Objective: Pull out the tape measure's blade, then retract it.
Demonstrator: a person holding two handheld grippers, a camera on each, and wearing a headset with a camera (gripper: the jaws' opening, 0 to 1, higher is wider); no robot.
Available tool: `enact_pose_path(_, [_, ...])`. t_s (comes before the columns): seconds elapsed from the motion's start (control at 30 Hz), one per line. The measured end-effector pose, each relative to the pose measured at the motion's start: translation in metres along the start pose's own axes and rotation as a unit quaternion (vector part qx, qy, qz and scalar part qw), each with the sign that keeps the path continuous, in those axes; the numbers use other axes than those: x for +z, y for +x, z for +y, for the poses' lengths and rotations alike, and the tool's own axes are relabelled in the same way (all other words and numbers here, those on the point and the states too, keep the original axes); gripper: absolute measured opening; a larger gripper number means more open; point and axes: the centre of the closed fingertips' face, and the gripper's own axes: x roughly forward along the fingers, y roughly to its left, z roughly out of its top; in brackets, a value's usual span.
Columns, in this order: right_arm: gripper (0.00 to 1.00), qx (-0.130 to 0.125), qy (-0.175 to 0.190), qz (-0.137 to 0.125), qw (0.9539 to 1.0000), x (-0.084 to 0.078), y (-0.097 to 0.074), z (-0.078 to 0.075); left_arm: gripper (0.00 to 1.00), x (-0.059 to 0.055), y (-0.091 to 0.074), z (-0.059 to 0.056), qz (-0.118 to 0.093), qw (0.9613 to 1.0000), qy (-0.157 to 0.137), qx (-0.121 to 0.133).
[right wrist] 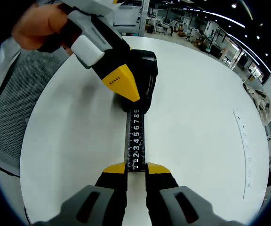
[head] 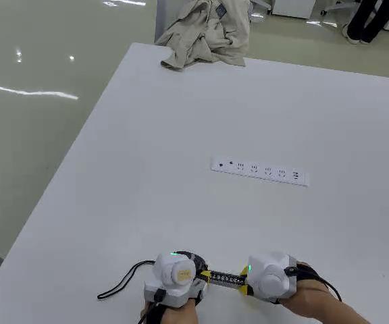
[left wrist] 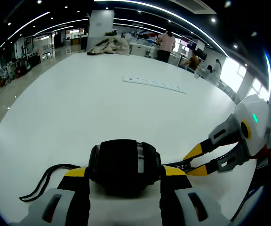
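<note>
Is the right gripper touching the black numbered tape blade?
Touching: the right gripper view shows the right gripper pinching the black numbered blade at its end.

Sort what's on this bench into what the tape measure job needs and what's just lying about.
In the job: tape measure, clamped in the left gripper; its blade, partly out, pinched by the right gripper.
Lying about: power strip; crumpled beige garment at the far edge of the table.

I'm seeing white table point(head: 134, 189) carrying pwr strip point(head: 258, 171) mid-top, beige cloth point(head: 204, 30) bunching at far edge, tape measure point(left wrist: 121, 165) w/ cord point(head: 120, 285) resting at near edge.
</note>
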Motion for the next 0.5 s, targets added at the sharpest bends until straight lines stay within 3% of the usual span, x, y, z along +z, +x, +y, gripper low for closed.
enact_pose_path(0.5, [0.14, 0.004, -0.005, -0.004, 1.0000, 0.015, 0.009, -0.001, 0.57, 0.000, 0.001, 0.000, 0.000, 1.0000, -0.001, 0.000])
